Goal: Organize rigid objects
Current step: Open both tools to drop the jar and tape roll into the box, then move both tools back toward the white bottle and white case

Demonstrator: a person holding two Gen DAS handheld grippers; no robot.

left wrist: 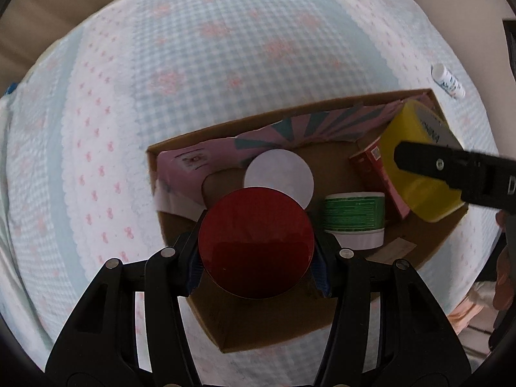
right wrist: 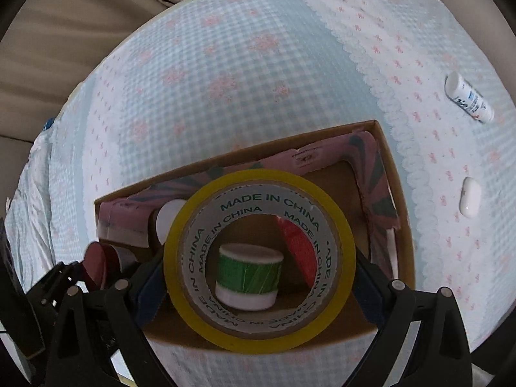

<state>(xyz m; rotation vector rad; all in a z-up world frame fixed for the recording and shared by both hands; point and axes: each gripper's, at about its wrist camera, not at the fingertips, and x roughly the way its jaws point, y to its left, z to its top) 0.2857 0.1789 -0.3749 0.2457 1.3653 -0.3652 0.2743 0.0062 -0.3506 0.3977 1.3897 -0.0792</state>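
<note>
An open cardboard box (left wrist: 174,151) (right wrist: 400,190) sits on the checked cloth. My left gripper (left wrist: 256,245) is shut on a round red-lidded container (left wrist: 255,243) and holds it over the box's near-left part; it also shows in the right wrist view (right wrist: 96,262). My right gripper (right wrist: 259,264) is shut on a yellow tape roll (right wrist: 180,251) over the box; the roll shows in the left wrist view (left wrist: 416,135). Inside the box lie a green-and-white jar (left wrist: 354,217) (right wrist: 248,274), a red carton (left wrist: 374,161) (right wrist: 298,251), a white round lid (left wrist: 279,175) and pink patterned paper (left wrist: 206,158).
A white tube with blue print (right wrist: 469,96) (left wrist: 449,80) lies on the cloth to the far right of the box. A small white case (right wrist: 470,196) lies right of the box. The cloth-covered surface drops off at its edges to beige furniture behind.
</note>
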